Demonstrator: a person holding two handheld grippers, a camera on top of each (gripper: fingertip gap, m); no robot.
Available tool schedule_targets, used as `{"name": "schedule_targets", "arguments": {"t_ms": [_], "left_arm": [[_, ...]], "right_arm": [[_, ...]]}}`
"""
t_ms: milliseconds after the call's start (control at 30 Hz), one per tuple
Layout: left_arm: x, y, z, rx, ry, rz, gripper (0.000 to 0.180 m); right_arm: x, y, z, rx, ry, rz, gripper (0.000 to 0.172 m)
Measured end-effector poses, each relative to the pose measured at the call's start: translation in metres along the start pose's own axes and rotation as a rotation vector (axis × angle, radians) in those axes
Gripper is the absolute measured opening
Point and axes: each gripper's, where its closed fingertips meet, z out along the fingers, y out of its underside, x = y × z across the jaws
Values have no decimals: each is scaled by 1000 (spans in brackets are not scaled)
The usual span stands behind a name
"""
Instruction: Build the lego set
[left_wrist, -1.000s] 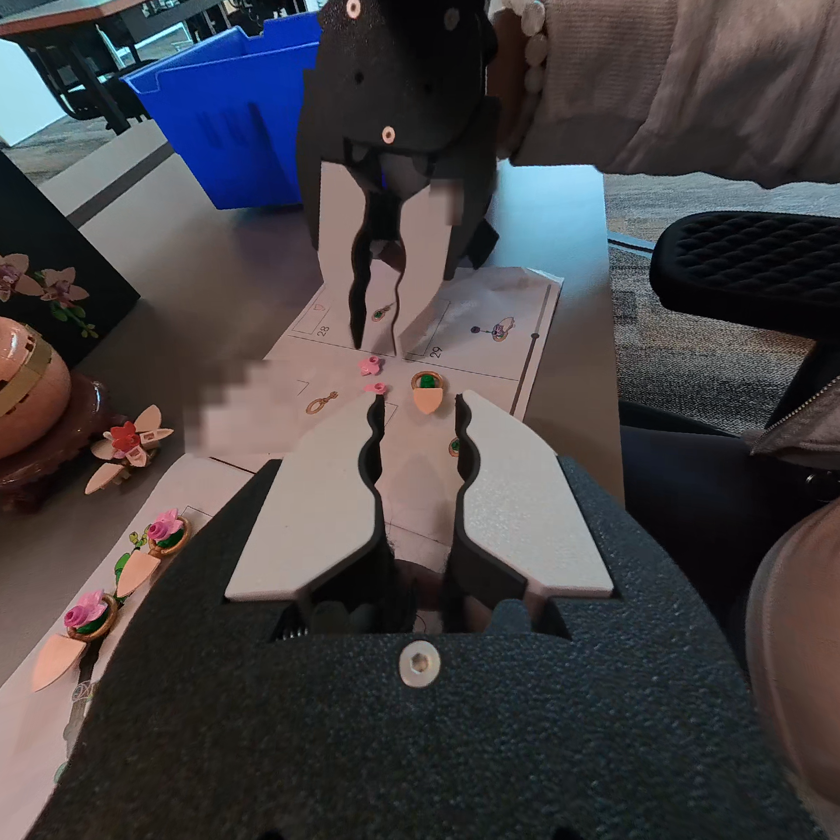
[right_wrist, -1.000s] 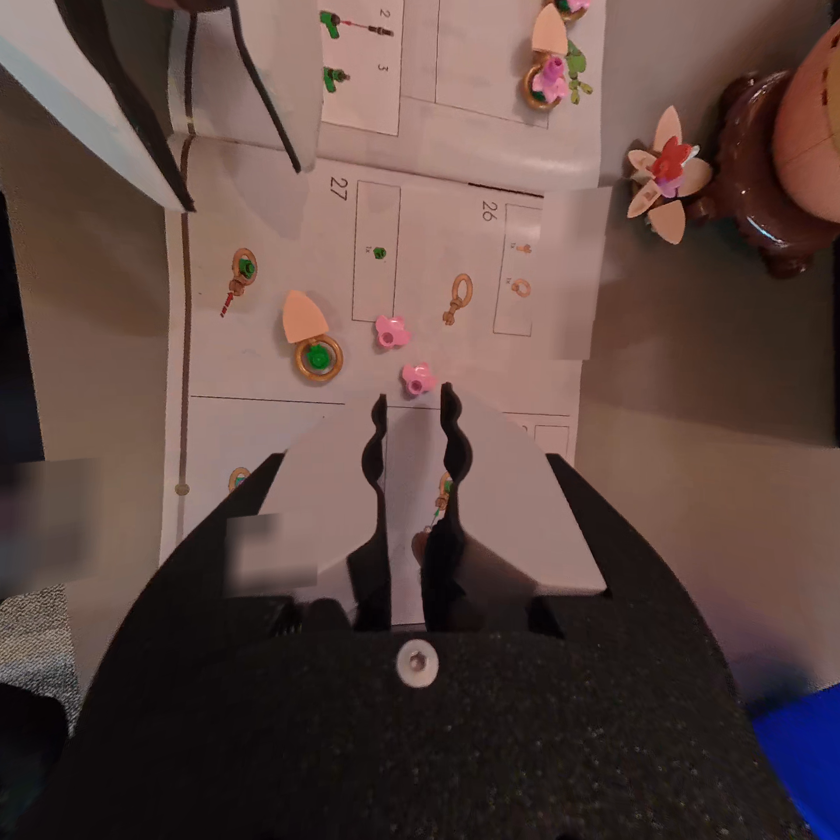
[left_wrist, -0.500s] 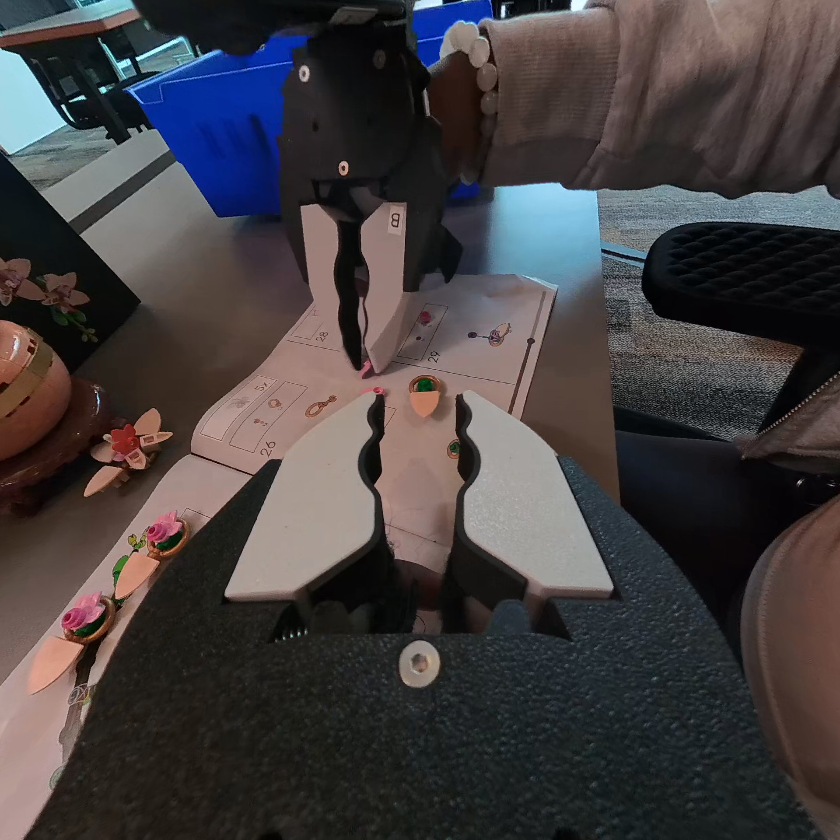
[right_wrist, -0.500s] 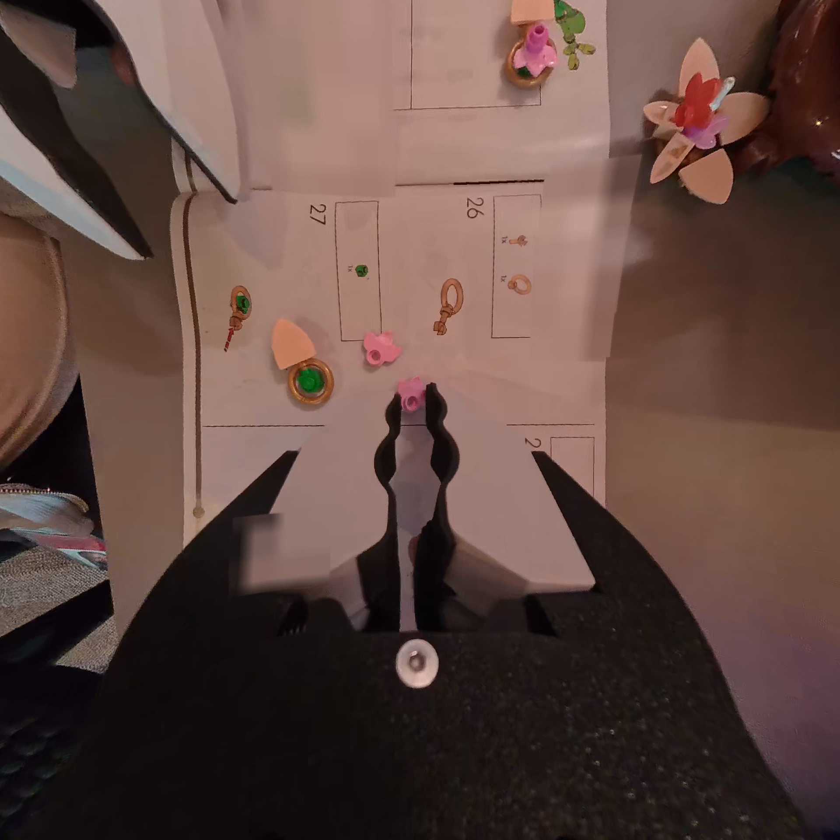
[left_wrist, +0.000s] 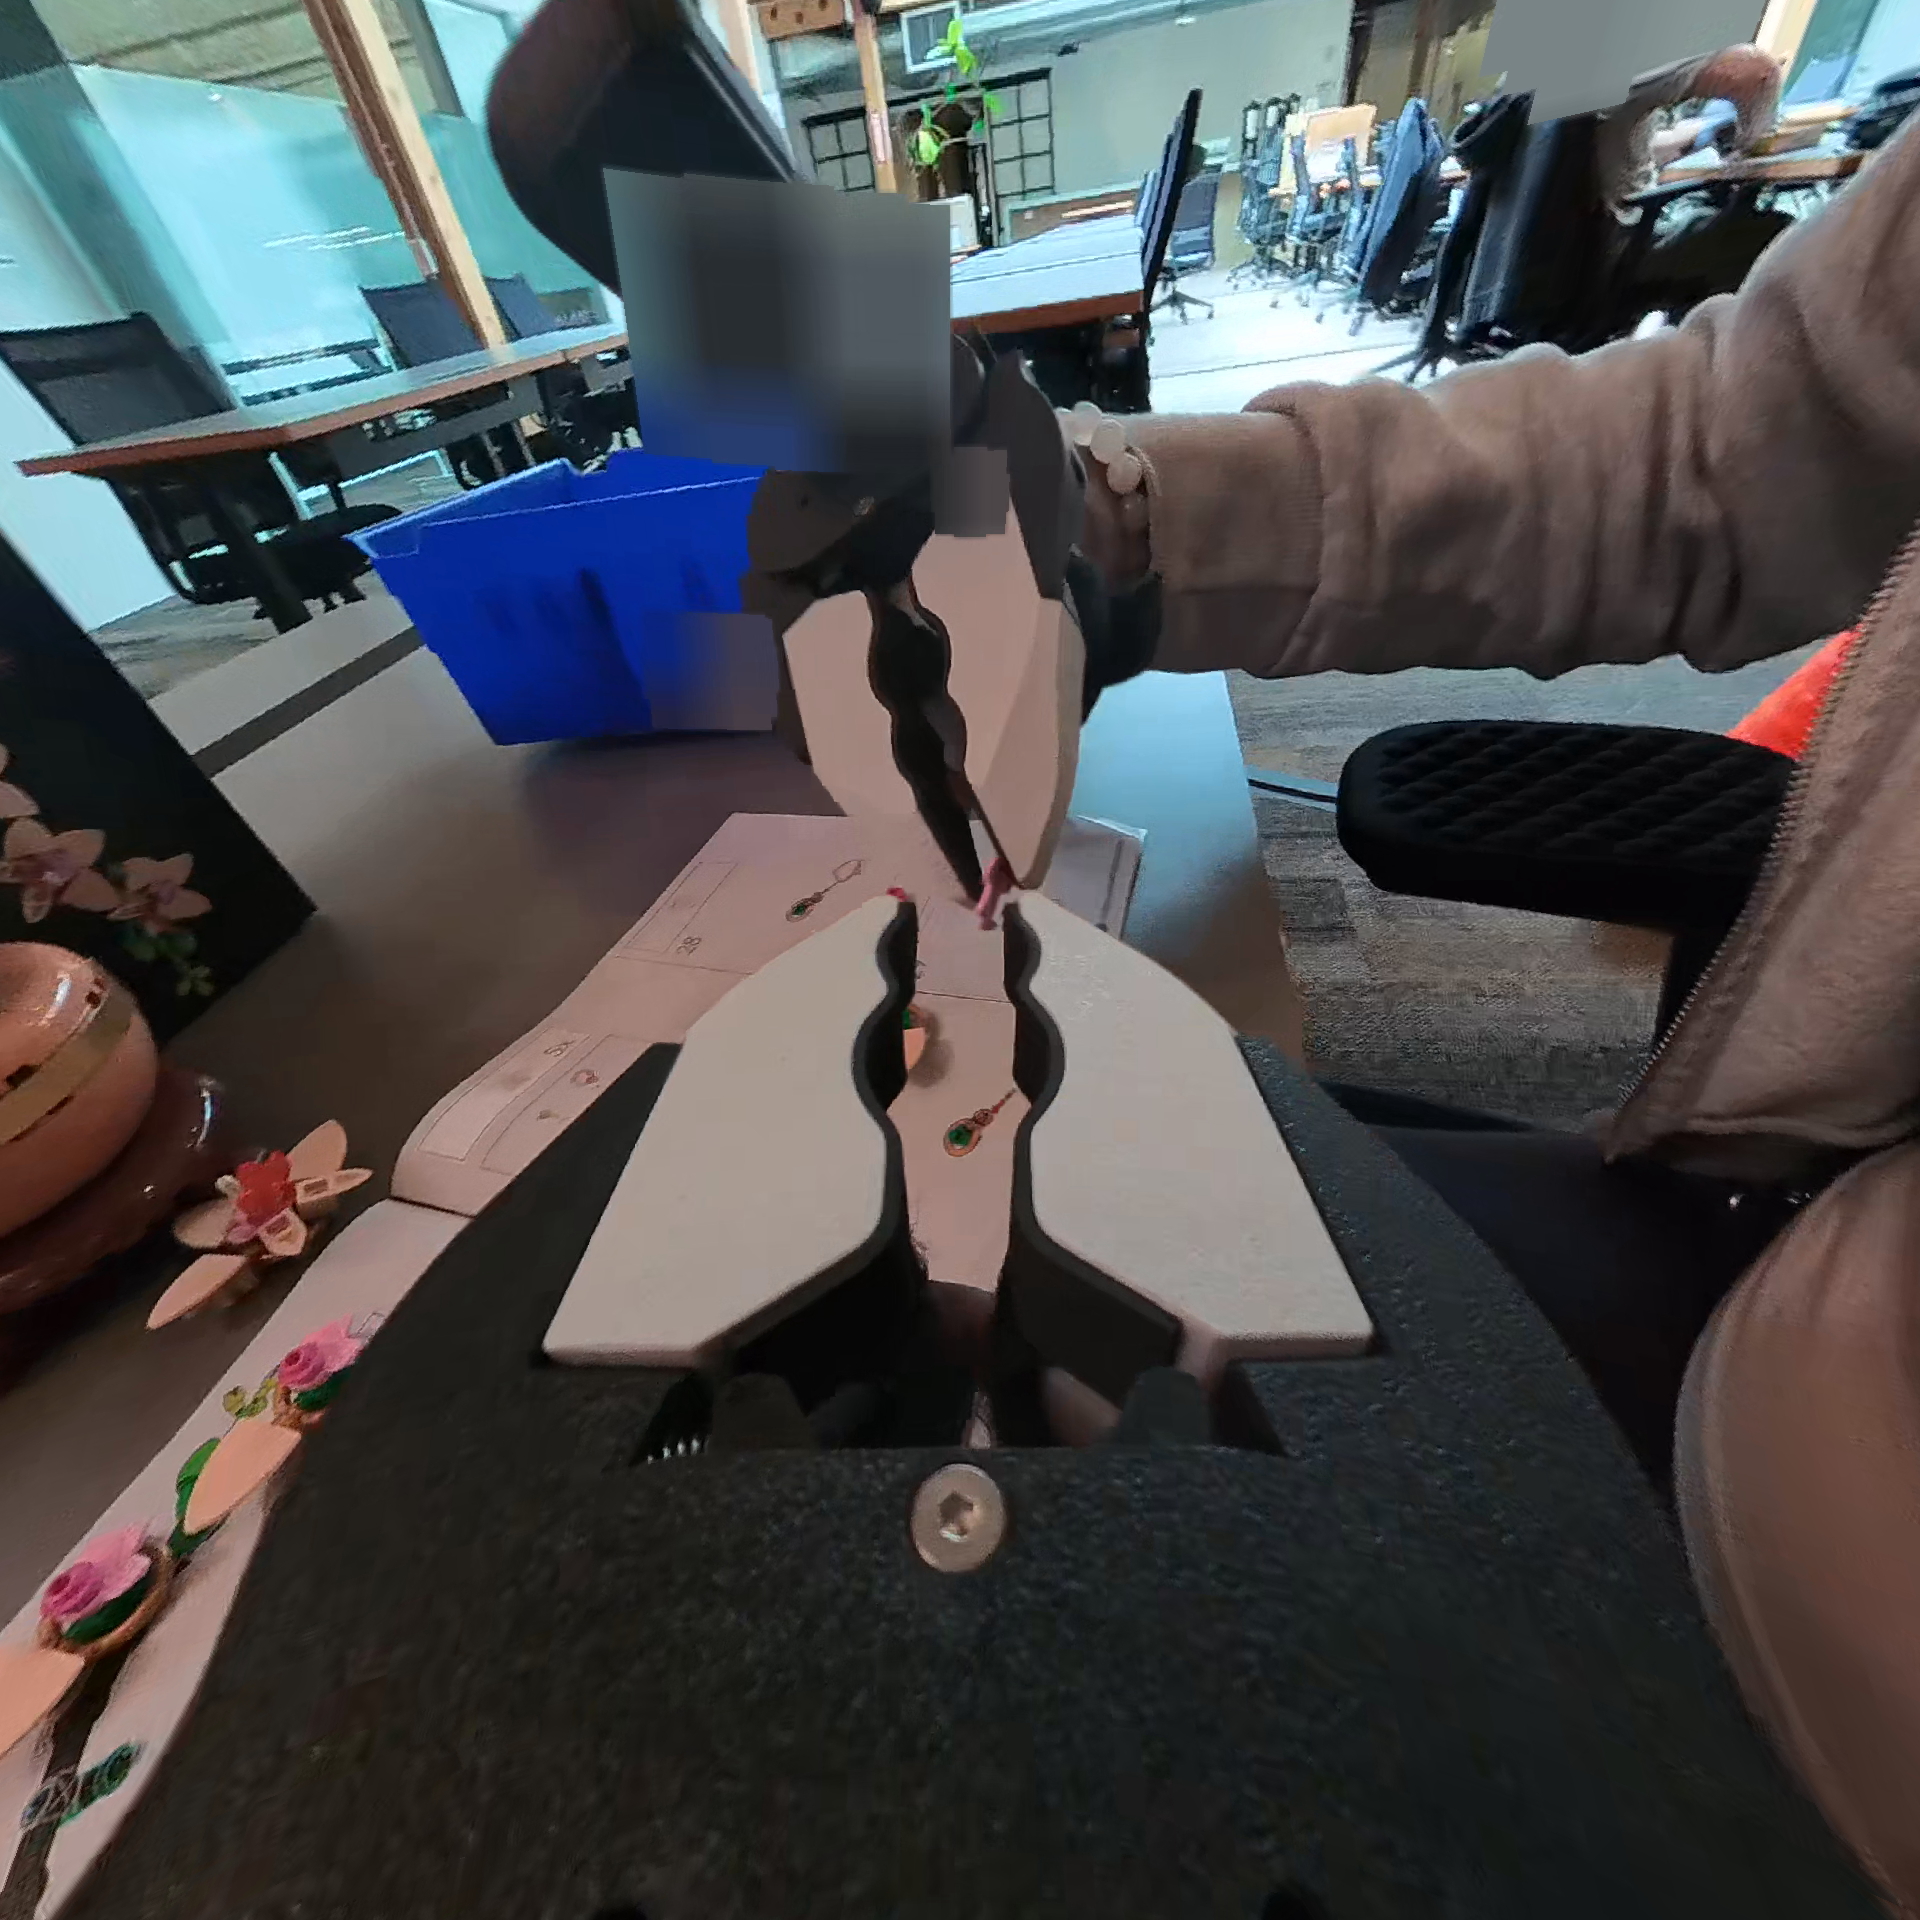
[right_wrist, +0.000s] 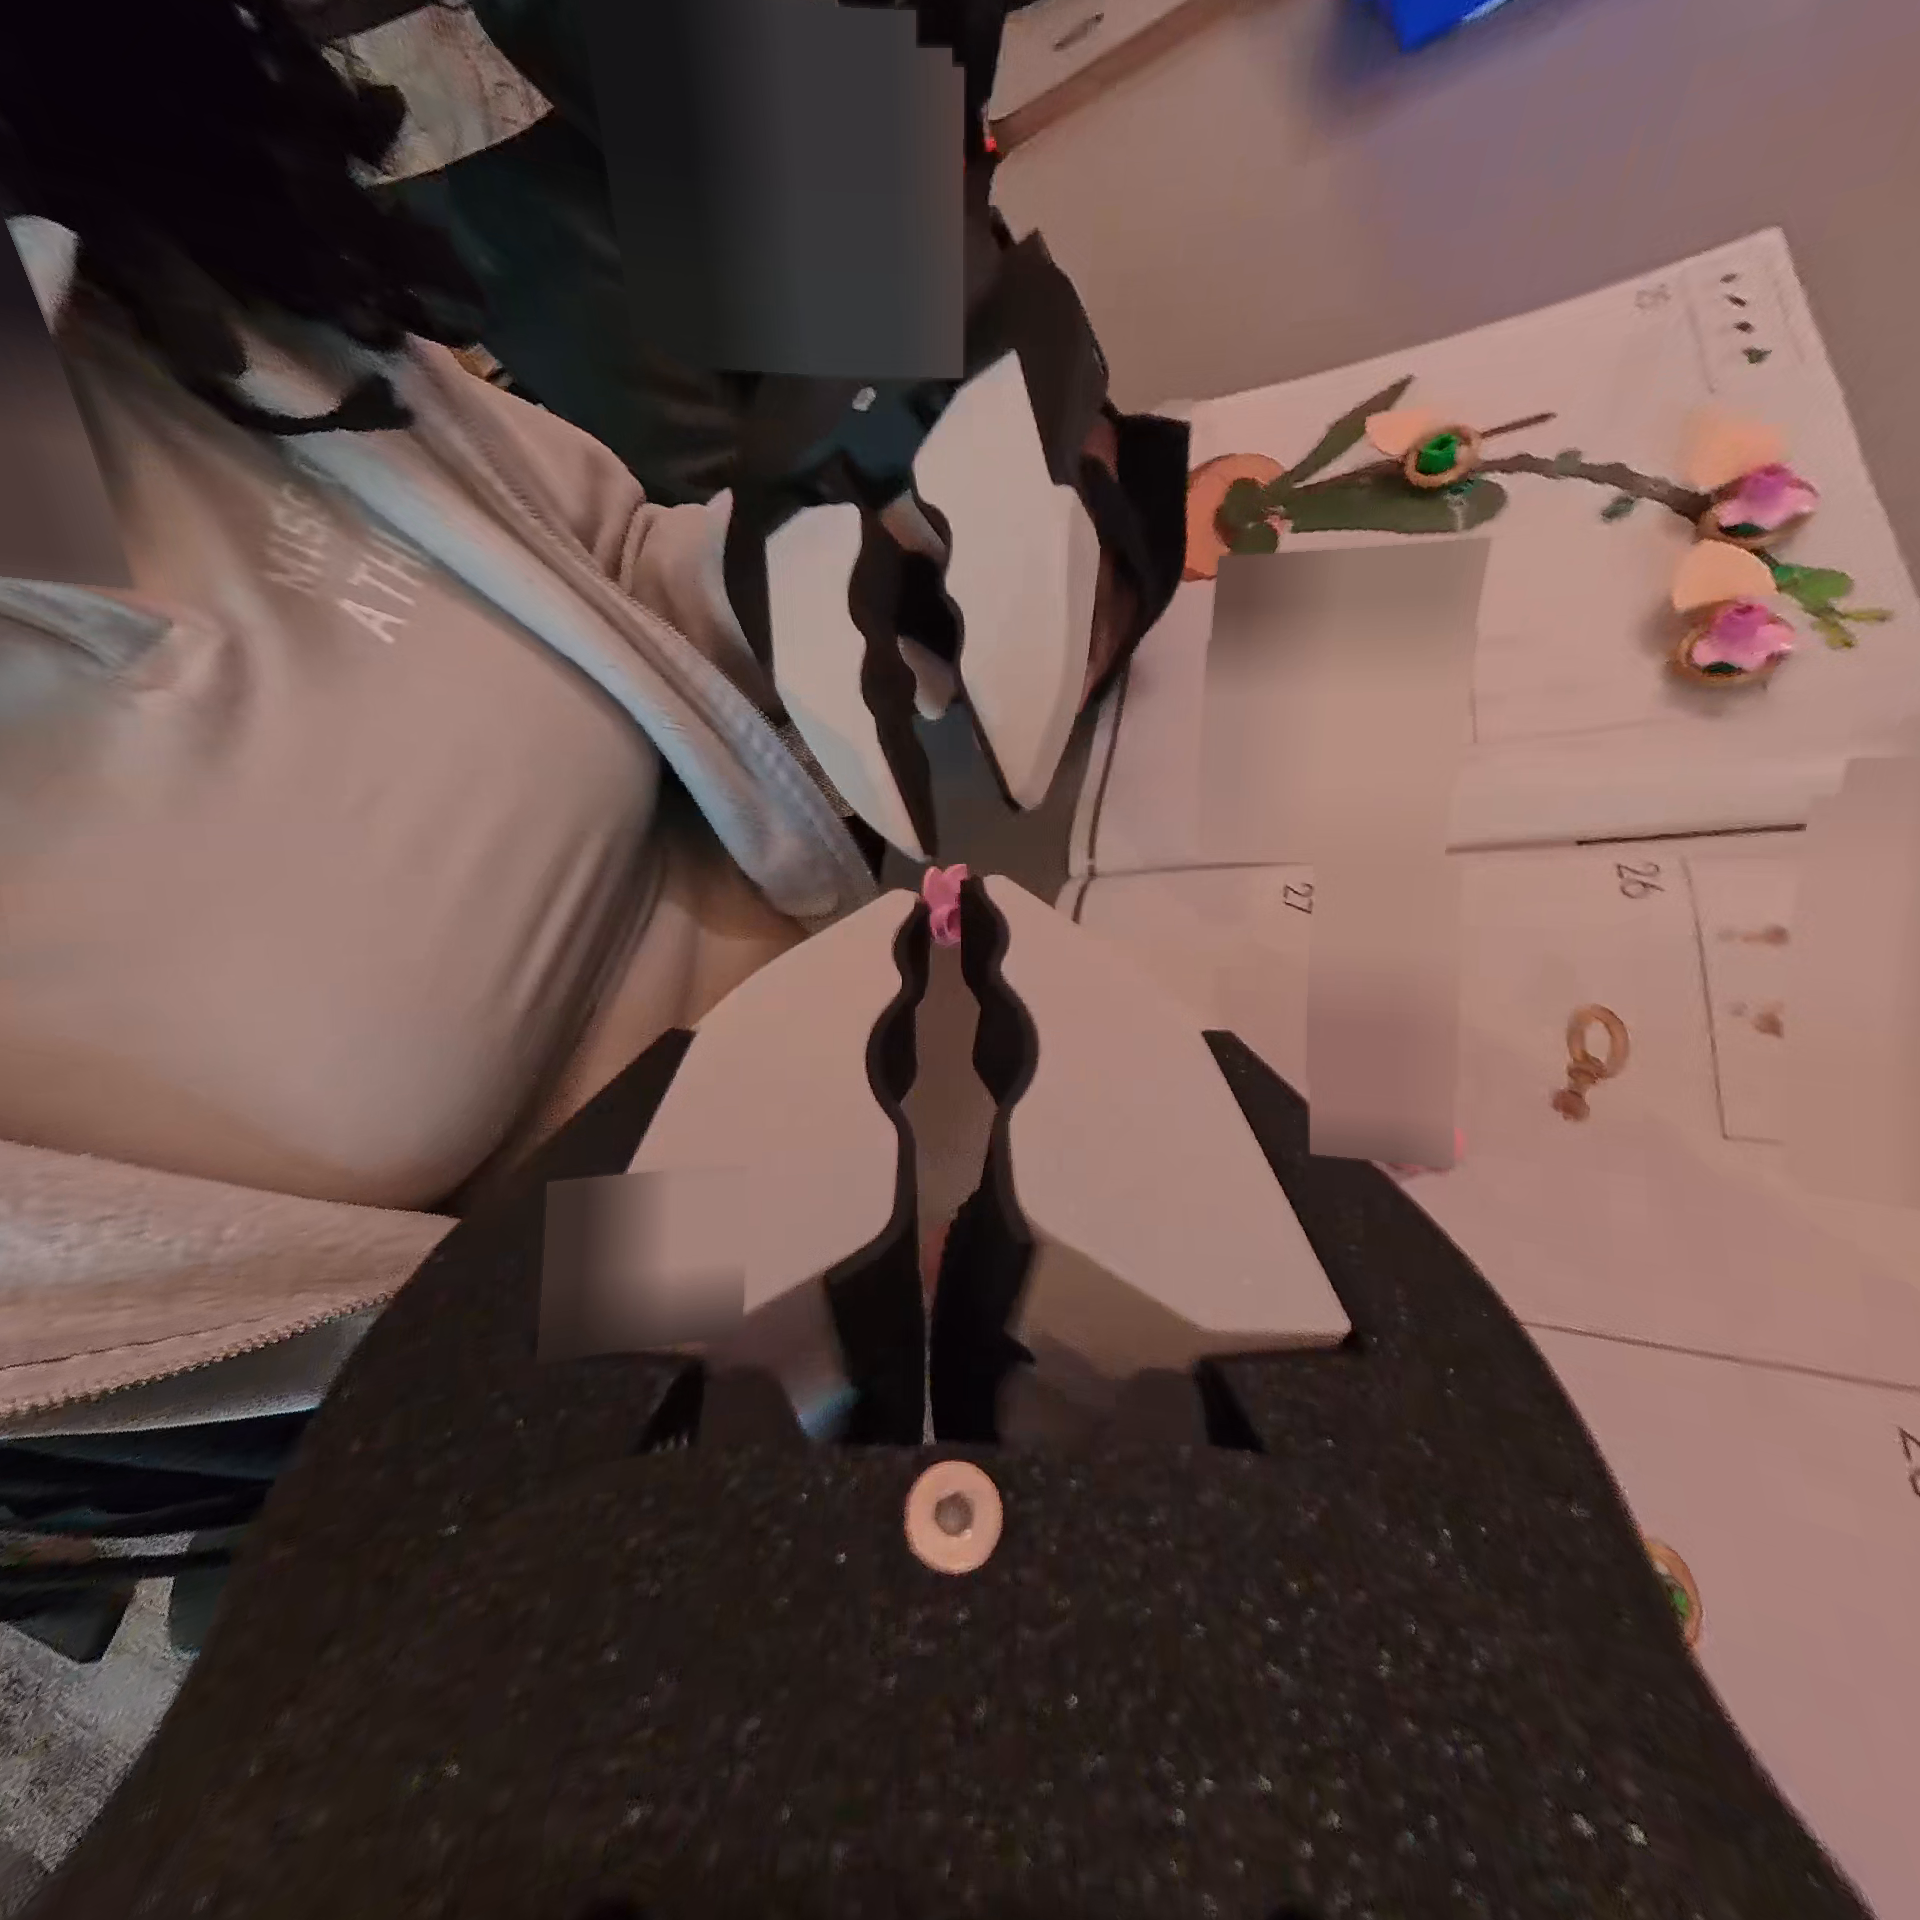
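Note:
My right gripper is shut on a small pink flower piece, pinched at the very fingertips and lifted off the open instruction booklet. In the left wrist view the right gripper points down and holds the pink piece just in front of my left gripper's right fingertip. My left gripper is open, its jaws partly closed, and nothing is between the pads. It also shows in the right wrist view, tip to tip with the right gripper. A peach petal with a green stud lies on the booklet below the left fingers.
A blue bin stands at the back of the table. A pink egg-shaped pot on a brown base and a red-centred flower are at the left. Pink flower assemblies lie on the booklet. A chair armrest is at the right. The tips of both grippers are at nearly the same place.
The right gripper closed on a pink flower piece on the booklet, lifted it and turned towards the left gripper. The left gripper rose and its jaws narrowed.

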Motion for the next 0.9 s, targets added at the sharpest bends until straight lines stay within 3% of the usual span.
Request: {"name": "schedule_targets", "arguments": {"t_ms": [233,467,600,767,900], "left_arm": [[11,2,3,-21,36,50,6],[9,-2,-2,7,77,-58,1],[3,11,-3,-104,51,-107,1],[2,22,-2,-195,34,-114,1],[6,27,0,-236,39,-82,1]], "right_arm": [[-7,-3,3,-18,-21,-12,4],[-8,-10,6,48,-18,-6,4],[0,-13,4,52,96,-84,6],[10,-4,0,-114,323,-268,6],[12,2,7,-237,393,-340,6]]}}
